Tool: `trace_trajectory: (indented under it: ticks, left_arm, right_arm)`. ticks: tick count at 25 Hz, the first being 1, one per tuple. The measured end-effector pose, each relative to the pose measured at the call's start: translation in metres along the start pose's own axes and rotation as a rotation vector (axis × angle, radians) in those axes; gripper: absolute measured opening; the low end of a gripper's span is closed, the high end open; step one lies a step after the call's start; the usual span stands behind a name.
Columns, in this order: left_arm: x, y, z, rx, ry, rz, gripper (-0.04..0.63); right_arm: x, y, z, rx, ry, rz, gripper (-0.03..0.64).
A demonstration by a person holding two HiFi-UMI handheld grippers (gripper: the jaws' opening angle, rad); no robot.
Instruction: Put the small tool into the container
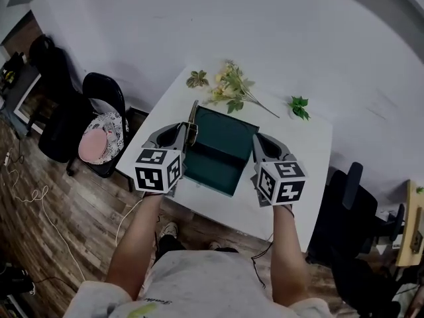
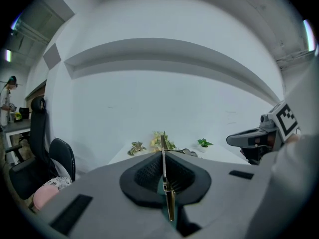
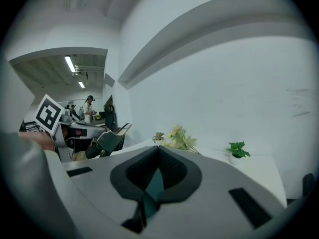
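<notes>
Left gripper pinched the thin brass tool upright beside the left wall of the open teal container, near the tabletop's front edge, apparently ready to lower it in. Right gripper, jaws pressed together, sat by the right wall.

Head view steeply down over white table, both gripper views low, near-level, facing wall, sharing flowers.

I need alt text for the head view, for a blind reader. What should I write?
Seen from above, a person holds the left claw, shut on a thin brass tool, and the right claw at either side of a dark green container on a white table. Flowers and a small plant sit at the far edge.
</notes>
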State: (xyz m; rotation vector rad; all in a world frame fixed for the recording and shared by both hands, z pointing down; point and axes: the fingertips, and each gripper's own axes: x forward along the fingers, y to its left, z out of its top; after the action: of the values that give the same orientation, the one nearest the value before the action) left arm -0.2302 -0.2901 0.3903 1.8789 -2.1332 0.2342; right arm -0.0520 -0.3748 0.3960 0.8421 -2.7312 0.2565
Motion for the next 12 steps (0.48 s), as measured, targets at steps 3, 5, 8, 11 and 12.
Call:
trace_trajectory:
  ticks: [3,5,8,11,12]
  left_arm:
    - [0.010,0.008,0.003,0.011,0.004,-0.057,0.002]
    - [0.016,0.014,0.005,0.018,0.011,-0.095,0.002]
    - [0.022,0.021,0.007,0.029,0.020,-0.155,0.001]
    - [0.025,0.023,0.007,0.047,0.029,-0.219,0.002]
    - [0.026,0.023,0.007,0.053,0.031,-0.241,0.002]
  right_arm:
    - [0.003,0.000,0.003,0.011,0.000,-0.061,0.005]
    - [0.004,0.003,0.004,0.025,0.002,-0.102,0.005]
    - [0.002,0.011,0.005,0.038,0.003,-0.163,0.005]
    - [-0.002,0.018,0.004,0.060,-0.001,-0.223,0.005]
    - [-0.004,0.020,0.003,0.068,-0.002,-0.244,0.005]
